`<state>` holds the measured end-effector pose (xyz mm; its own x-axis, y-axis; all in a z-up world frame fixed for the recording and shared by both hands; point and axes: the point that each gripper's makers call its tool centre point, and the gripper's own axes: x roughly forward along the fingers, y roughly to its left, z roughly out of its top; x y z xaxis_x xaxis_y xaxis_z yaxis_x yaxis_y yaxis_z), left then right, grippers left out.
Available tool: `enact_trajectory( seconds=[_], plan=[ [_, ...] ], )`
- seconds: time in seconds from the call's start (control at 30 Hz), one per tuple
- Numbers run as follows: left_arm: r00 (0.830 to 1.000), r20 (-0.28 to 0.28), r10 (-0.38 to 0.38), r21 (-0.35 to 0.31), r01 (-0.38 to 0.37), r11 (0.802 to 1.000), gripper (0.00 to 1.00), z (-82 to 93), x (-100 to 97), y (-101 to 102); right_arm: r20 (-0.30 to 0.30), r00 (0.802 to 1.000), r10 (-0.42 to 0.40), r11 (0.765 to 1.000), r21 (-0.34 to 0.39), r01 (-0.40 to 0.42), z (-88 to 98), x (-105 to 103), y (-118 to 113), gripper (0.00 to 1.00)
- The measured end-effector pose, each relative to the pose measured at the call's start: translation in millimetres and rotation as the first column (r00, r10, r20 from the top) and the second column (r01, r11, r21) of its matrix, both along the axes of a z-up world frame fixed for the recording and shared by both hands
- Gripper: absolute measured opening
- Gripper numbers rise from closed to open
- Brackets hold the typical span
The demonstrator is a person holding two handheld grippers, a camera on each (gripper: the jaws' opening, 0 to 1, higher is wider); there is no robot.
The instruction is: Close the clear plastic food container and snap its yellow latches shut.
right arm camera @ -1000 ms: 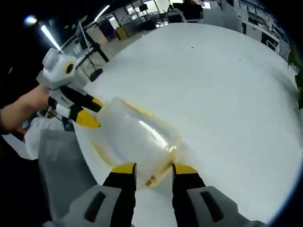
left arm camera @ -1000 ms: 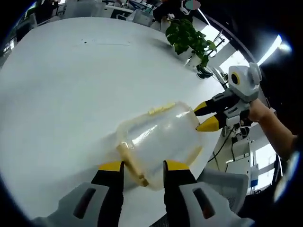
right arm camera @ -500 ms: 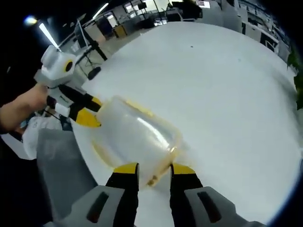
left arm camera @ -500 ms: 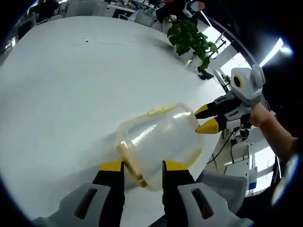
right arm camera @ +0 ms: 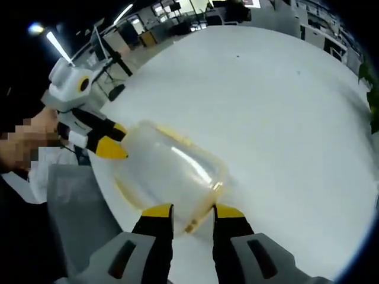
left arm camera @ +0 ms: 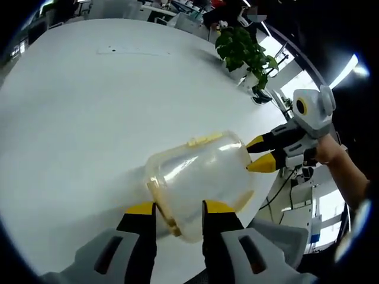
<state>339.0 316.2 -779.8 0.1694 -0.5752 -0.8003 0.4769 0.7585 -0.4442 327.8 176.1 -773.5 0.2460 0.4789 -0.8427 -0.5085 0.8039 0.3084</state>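
Right gripper (left arm camera: 254, 152) slightly farther along container (left arm camera: 198, 177) (no legible writing)

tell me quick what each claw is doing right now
Left claw: closed on one end of the clear container, at its yellow latch.
Right claw: closed on the opposite end of the container.

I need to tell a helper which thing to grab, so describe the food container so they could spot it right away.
Look at the big round white table, at its edge away from the potted plant. The clear plastic container lies there between the left gripper and the right gripper, whose yellow-tipped fingers meet its two ends. It is see-through with yellow latches along its rim.
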Motion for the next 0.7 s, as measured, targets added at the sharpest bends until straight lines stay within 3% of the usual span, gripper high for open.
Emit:
enact_trajectory(
  seconds=[0.33,0.53,0.57,0.7],
  plan=[
    [1.0,0.01,0.01,-0.012,-0.01,1.0,0.28,-0.1,1.2,-1.8,0.019,0.999,-0.05,0.998,0.04,0.049,-1.1,-2.3,-1.9,0.23],
    [1.0,0.018,-0.001,-0.007,0.001,1.0,0.3,0.9,1.6,-3.0,0.003,0.999,-0.033,0.999,0.025,0.033,-1.0,-1.8,-0.4,0.24],
    [0.996,0.072,-0.05,0.02,0.049,0.999,0.31,2.1,4.7,-3.0,0.001,1.0,-0.026,1.0,0.013,0.026,-0.5,-1.3,0.3,0.24],
    [0.978,0.156,-0.137,0.109,0.12,0.987,0.33,6.7,7.7,-4.9,0.028,0.999,0.019,1.0,-0.022,-0.019,0.1,-0.1,-0.1,0.25]
  ],
)
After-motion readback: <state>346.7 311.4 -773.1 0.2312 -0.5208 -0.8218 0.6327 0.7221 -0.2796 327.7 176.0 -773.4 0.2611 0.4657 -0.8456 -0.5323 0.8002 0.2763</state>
